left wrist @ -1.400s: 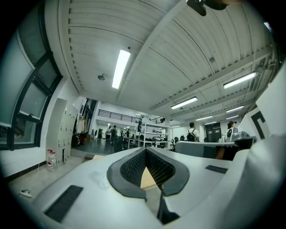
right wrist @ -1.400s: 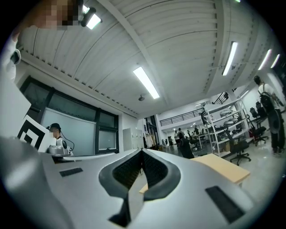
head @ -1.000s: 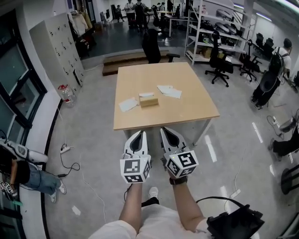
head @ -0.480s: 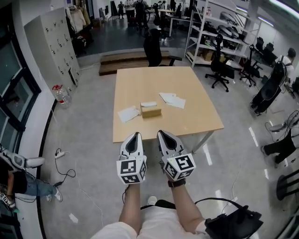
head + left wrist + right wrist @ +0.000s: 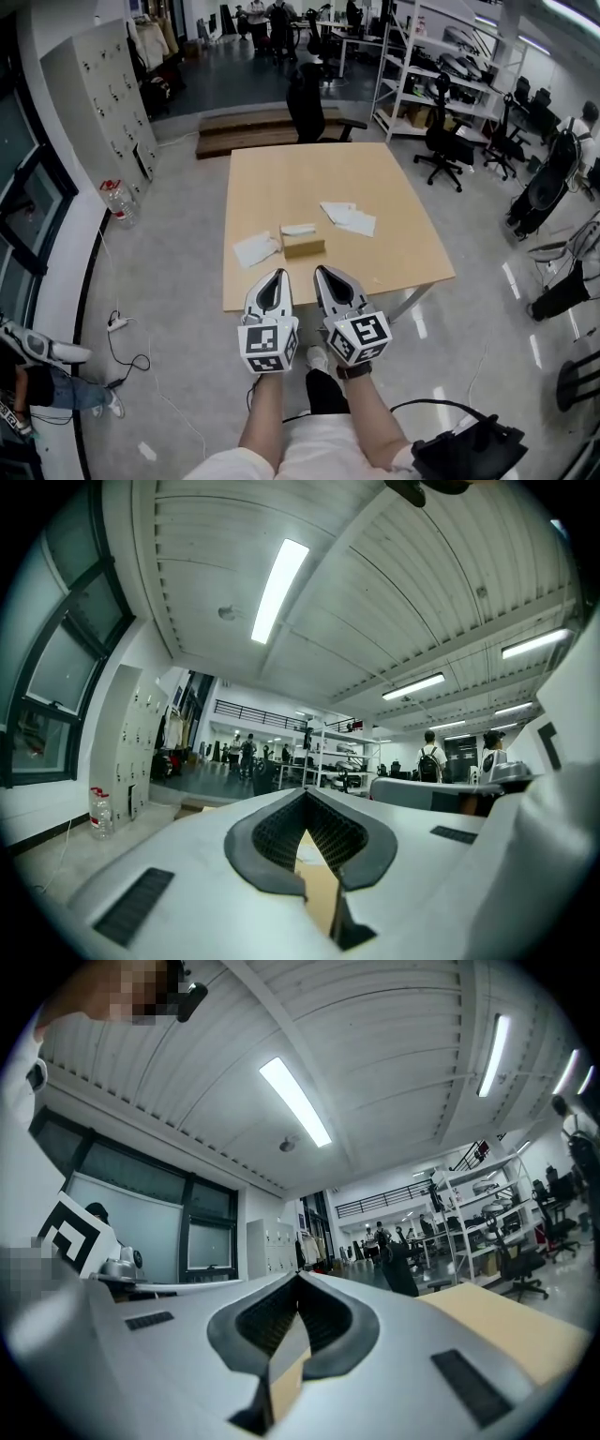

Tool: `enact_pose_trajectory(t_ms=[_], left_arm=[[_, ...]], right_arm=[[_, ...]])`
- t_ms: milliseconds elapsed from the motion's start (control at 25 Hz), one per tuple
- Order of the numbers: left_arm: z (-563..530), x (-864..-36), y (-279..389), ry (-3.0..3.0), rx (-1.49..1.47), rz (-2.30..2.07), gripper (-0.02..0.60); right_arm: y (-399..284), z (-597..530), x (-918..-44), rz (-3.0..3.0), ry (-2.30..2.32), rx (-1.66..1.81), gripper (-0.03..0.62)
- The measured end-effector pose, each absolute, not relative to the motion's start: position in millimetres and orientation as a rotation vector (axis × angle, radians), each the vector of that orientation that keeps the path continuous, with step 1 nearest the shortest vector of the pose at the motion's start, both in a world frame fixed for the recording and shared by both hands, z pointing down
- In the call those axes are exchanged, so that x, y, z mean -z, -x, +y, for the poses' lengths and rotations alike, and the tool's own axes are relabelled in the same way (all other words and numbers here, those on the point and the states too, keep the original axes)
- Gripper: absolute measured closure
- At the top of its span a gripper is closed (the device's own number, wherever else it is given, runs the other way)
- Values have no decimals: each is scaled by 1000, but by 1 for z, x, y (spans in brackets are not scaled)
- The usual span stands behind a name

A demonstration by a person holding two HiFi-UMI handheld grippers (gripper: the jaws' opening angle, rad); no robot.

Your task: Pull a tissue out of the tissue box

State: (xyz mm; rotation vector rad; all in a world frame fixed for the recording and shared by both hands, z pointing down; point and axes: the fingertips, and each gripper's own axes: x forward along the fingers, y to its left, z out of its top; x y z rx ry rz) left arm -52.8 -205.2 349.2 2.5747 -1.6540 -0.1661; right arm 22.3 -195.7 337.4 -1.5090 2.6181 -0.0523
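Note:
A tan tissue box (image 5: 303, 247) stands on the wooden table (image 5: 394, 253), a white tissue (image 5: 298, 229) sticking out of its top. My left gripper (image 5: 274, 274) and right gripper (image 5: 325, 271) are side by side at the table's near edge, short of the box and pointing level towards it. Both are shut with nothing in them. In the left gripper view the left gripper (image 5: 305, 793) has its tips together. The right gripper view shows the right gripper (image 5: 298, 1278) the same way, with the table (image 5: 511, 1327) at its right.
Loose tissues lie left of the box (image 5: 256, 249) and right behind it (image 5: 350, 218). A black office chair (image 5: 314, 105) stands at the table's far edge. Metal shelves (image 5: 422, 66) and more chairs are at the right, grey lockers (image 5: 94, 103) at the left, a black bag (image 5: 469, 450) by my right leg.
Both grippers and my view have come closer to the table. The gripper tips, which were over the floor short of the table, now reach its near edge. Both stay shut.

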Motion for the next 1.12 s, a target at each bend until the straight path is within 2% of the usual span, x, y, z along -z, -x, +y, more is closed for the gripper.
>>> enact_pose_trajectory(t_ms=[680, 1120], left_arm=[[-442, -329, 23, -2512, 138, -1804, 581], [-540, -381, 13, -2410, 20, -1820, 581]], right_arm=[[-50, -444, -319, 2696, 1383, 40, 591], [-90, -566, -372, 2767, 1481, 136, 591]])
